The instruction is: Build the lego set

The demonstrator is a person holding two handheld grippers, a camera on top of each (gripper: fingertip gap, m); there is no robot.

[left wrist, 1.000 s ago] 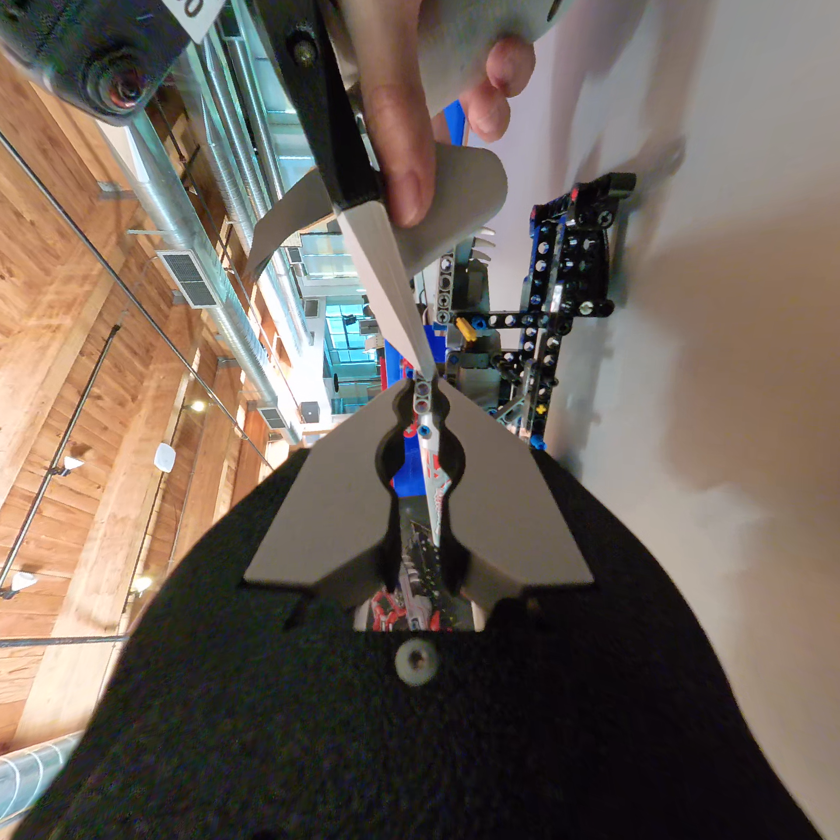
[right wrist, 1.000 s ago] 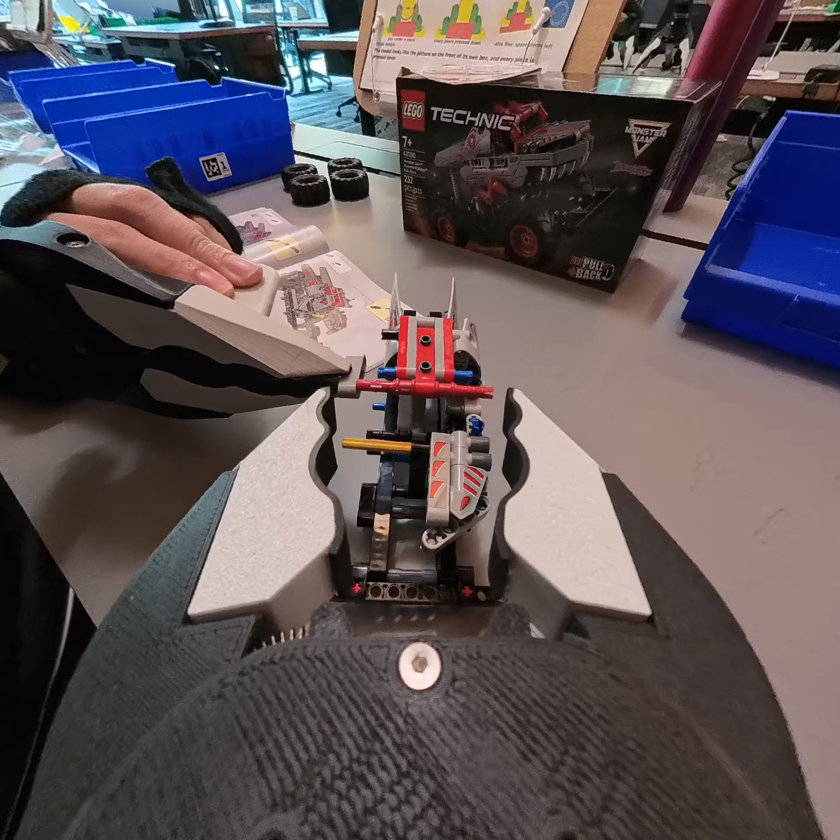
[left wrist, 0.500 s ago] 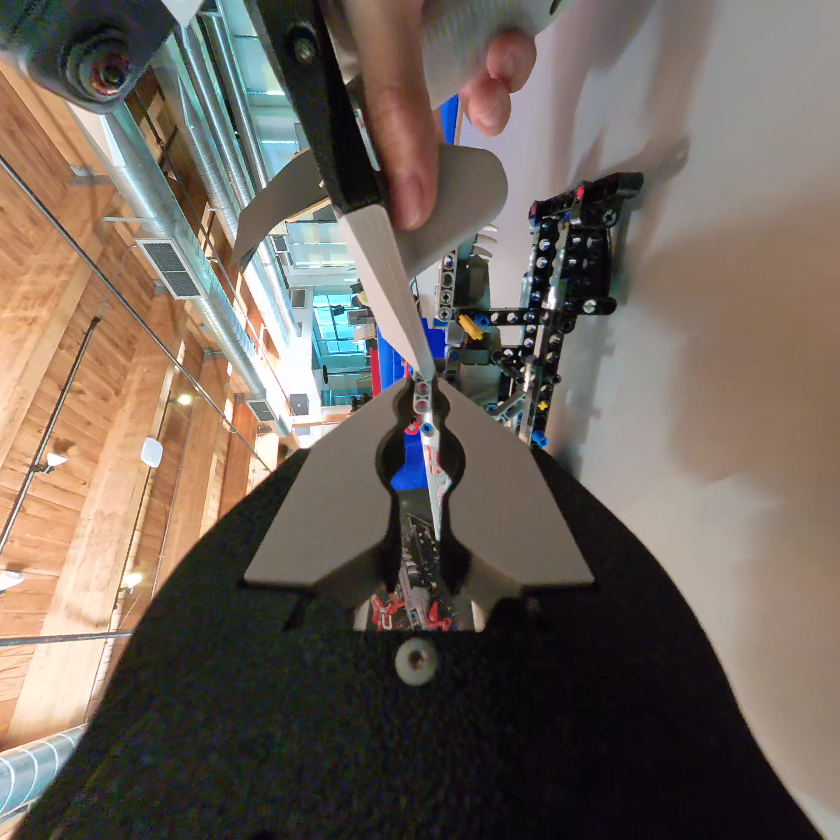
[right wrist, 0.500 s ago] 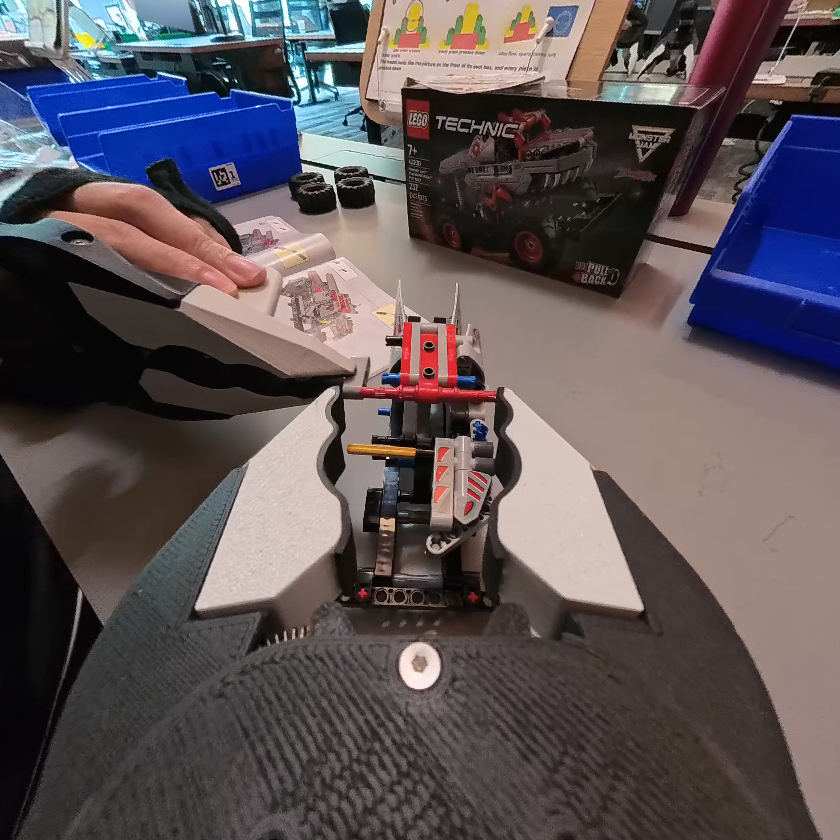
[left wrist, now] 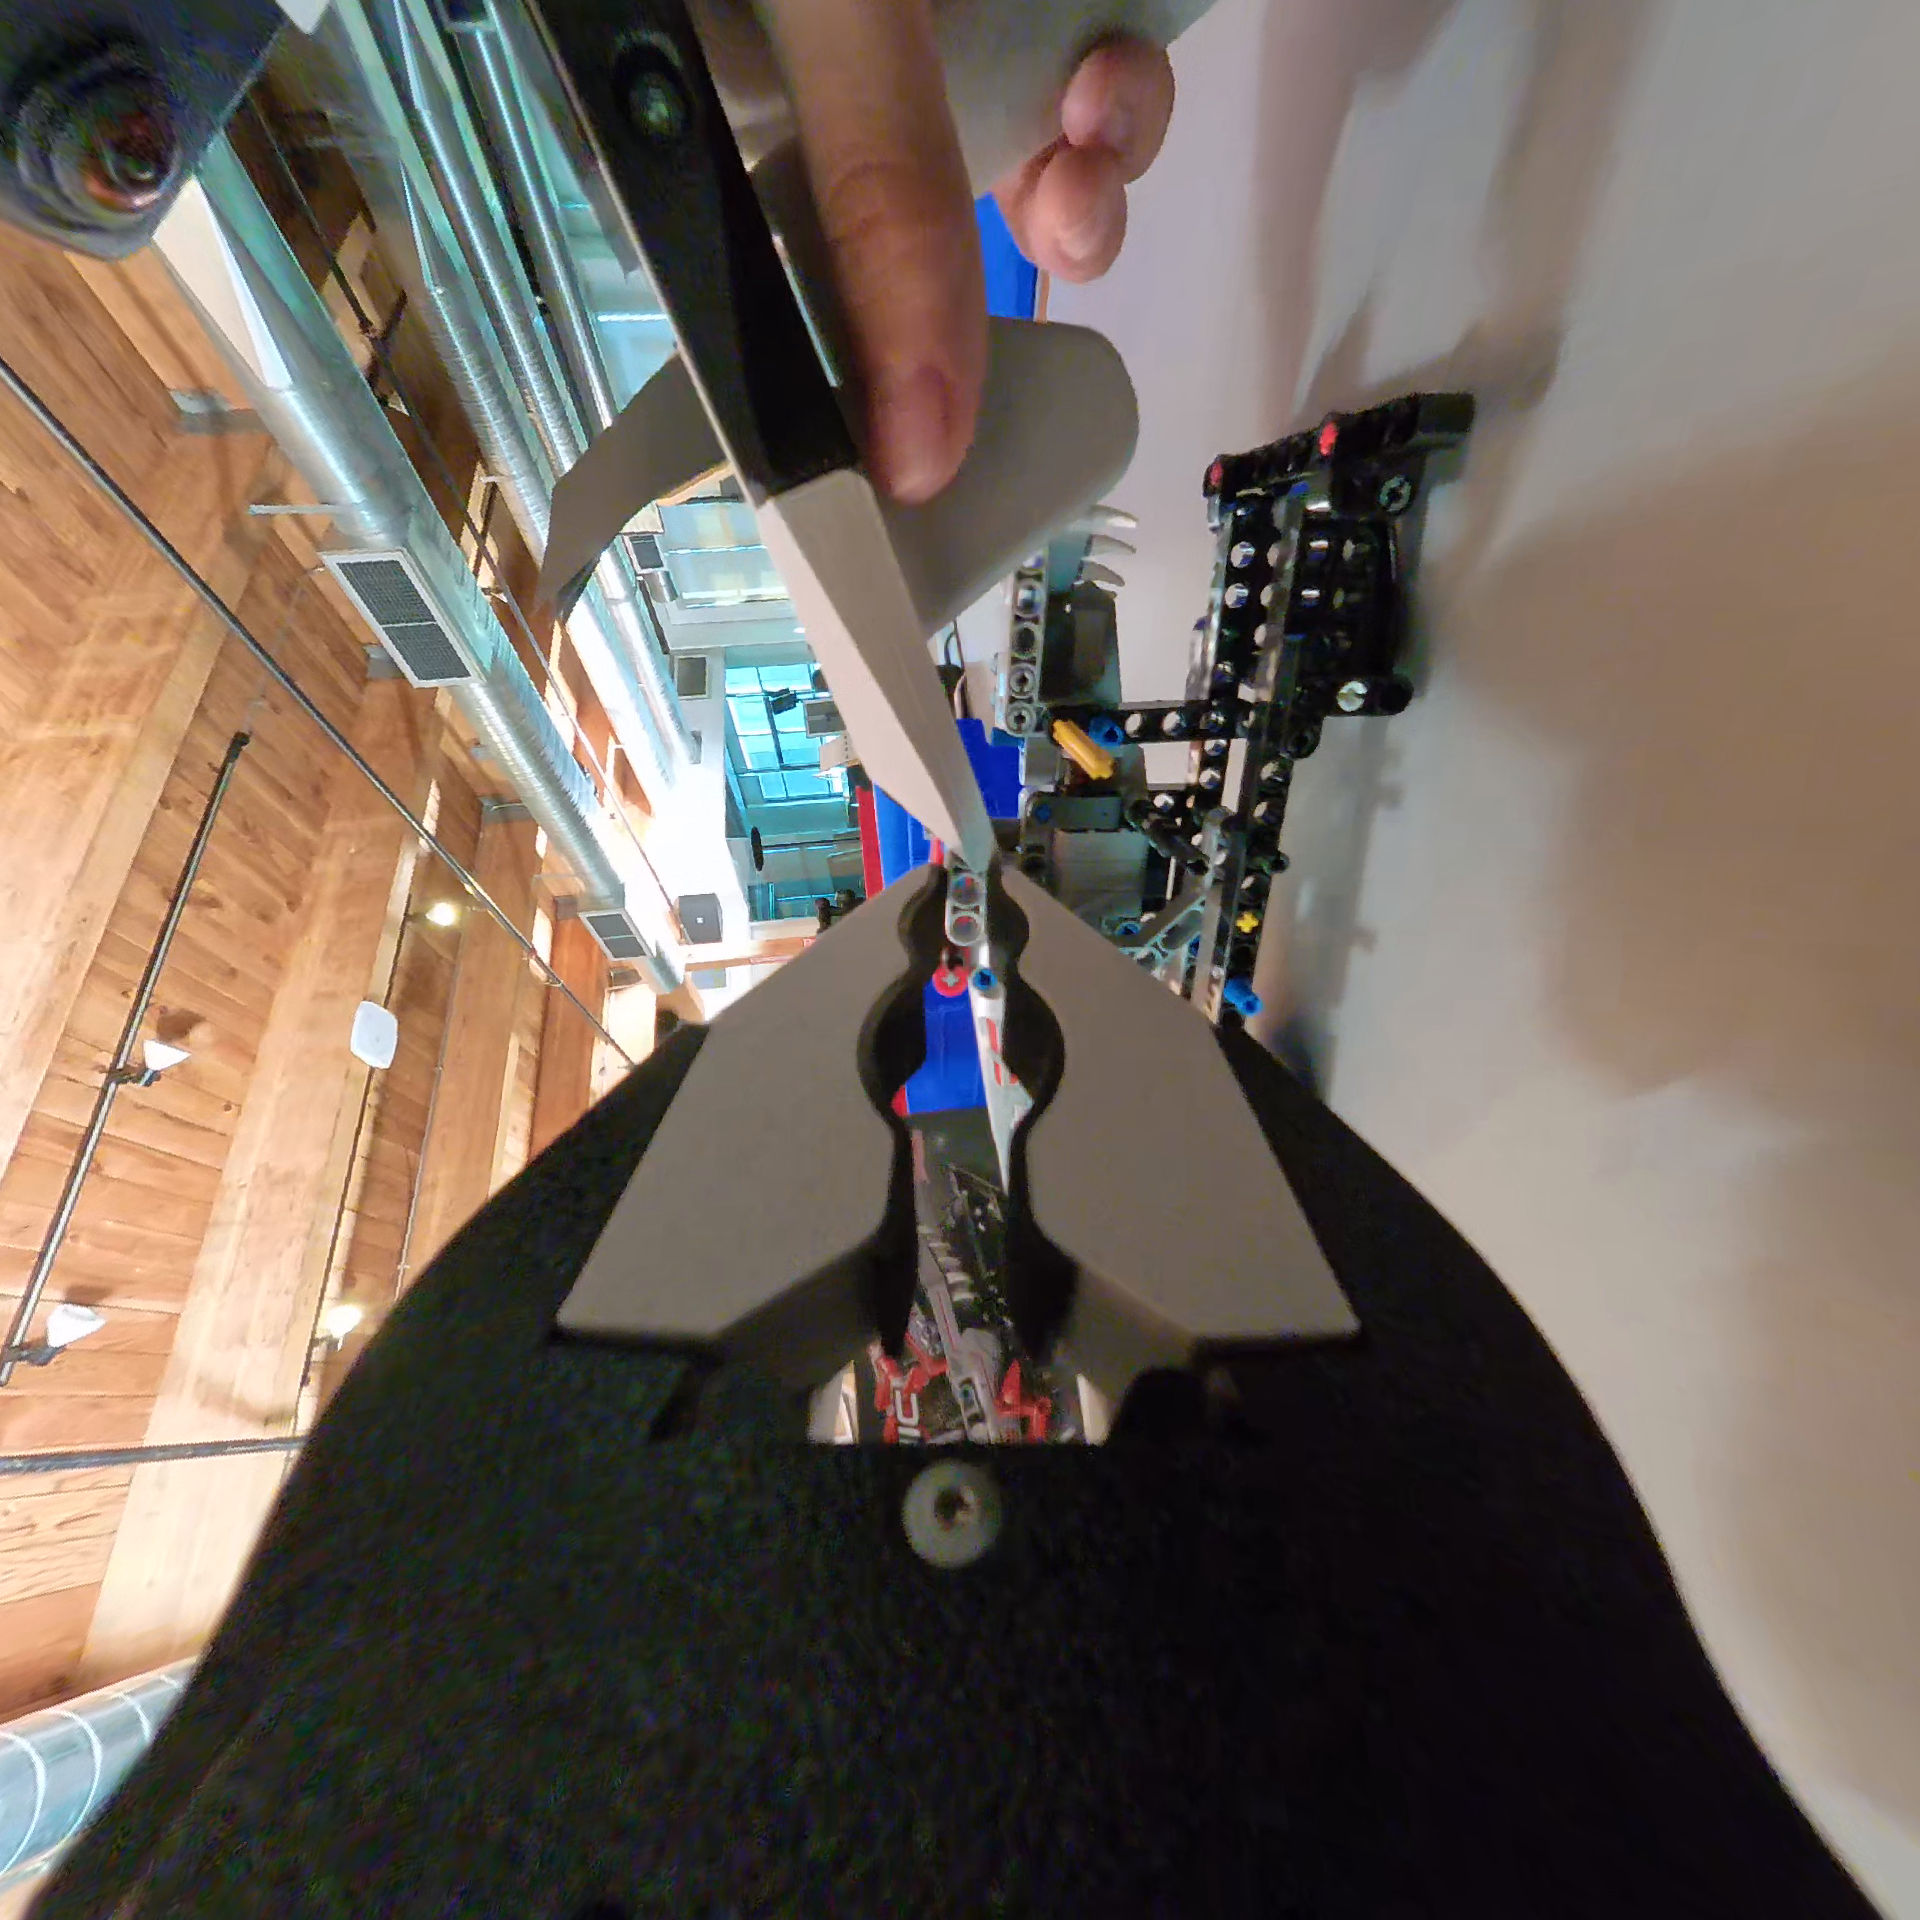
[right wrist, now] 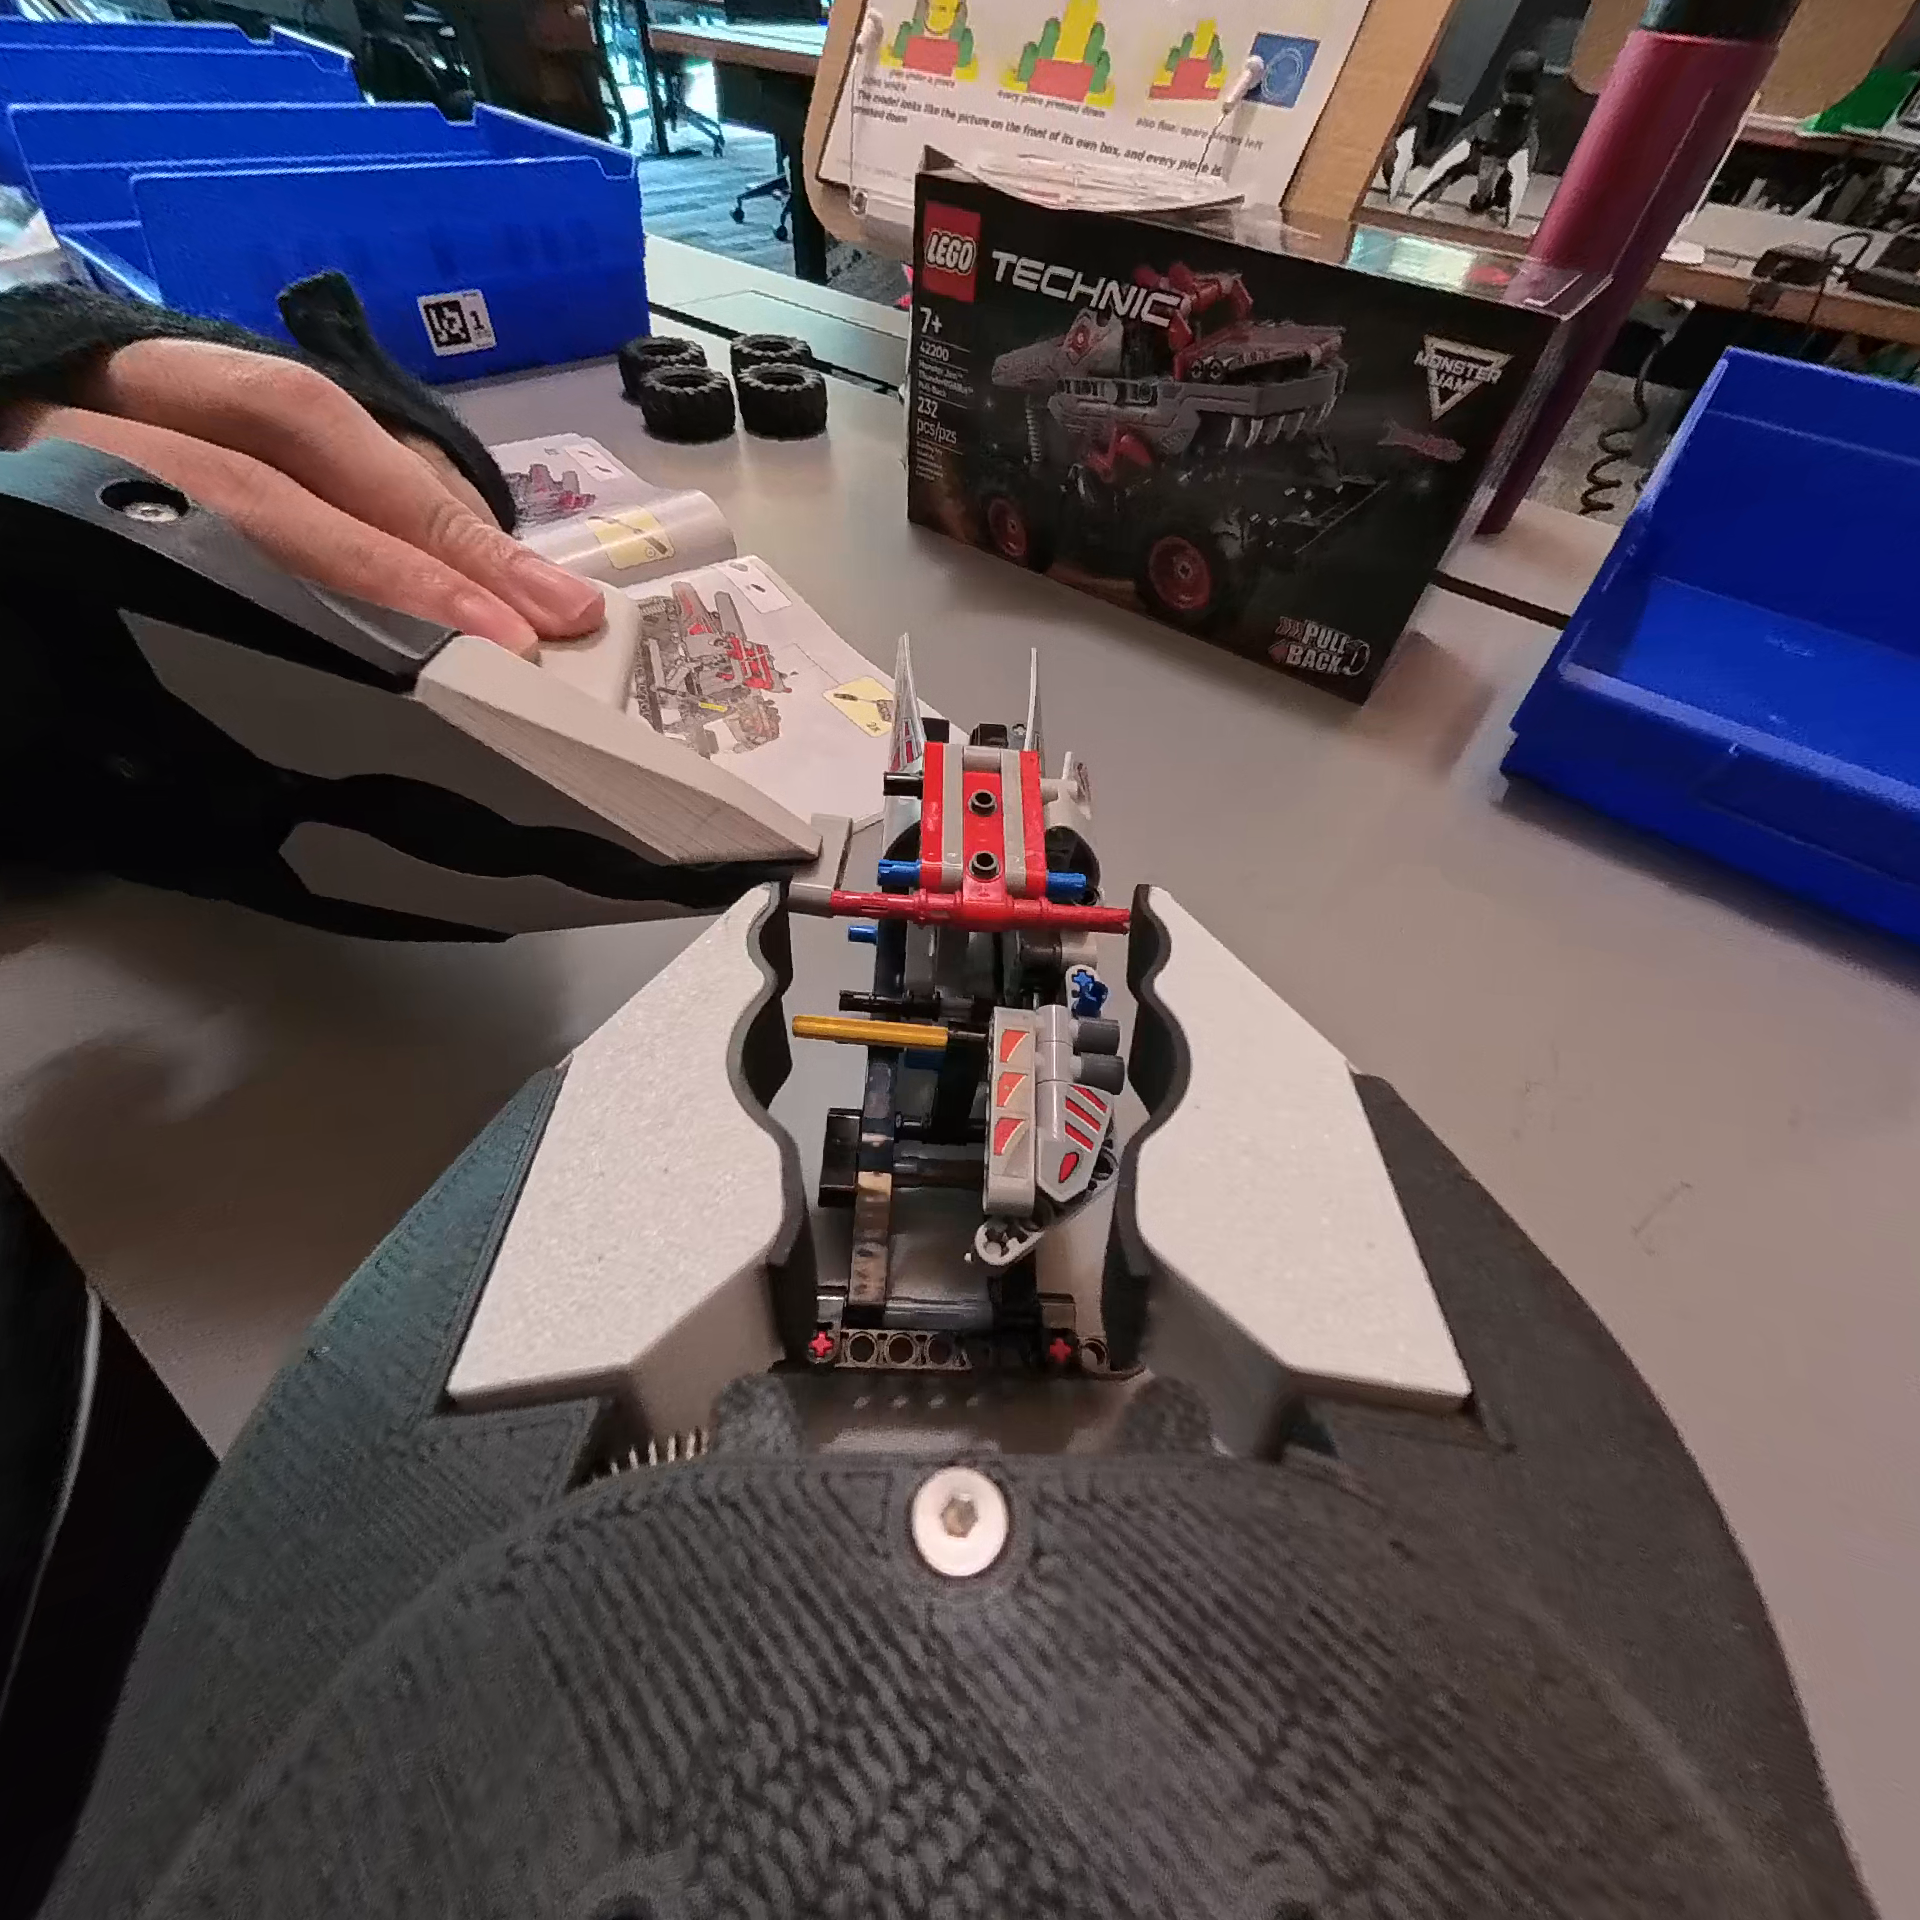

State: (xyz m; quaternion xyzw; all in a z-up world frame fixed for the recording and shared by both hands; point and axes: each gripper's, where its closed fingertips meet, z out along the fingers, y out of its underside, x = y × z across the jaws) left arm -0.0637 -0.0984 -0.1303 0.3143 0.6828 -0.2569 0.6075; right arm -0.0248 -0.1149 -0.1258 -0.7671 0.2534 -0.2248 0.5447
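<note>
Slightly narrower than a second ago: right gripper [right wrist: 961, 904], half-closed against the flanks of truck model [right wrist: 977, 821], upright toward the worktop [right wrist: 1455, 1039] near edge. Judged steadied for fitting. Left gripper [left wrist: 971, 894] rolled sideways, reaching in level from the left, pinched tight on grey panel [left wrist: 992, 1049], tips touching red axle [right wrist: 977, 912] end. Panel seemingly not yet seated.
</note>
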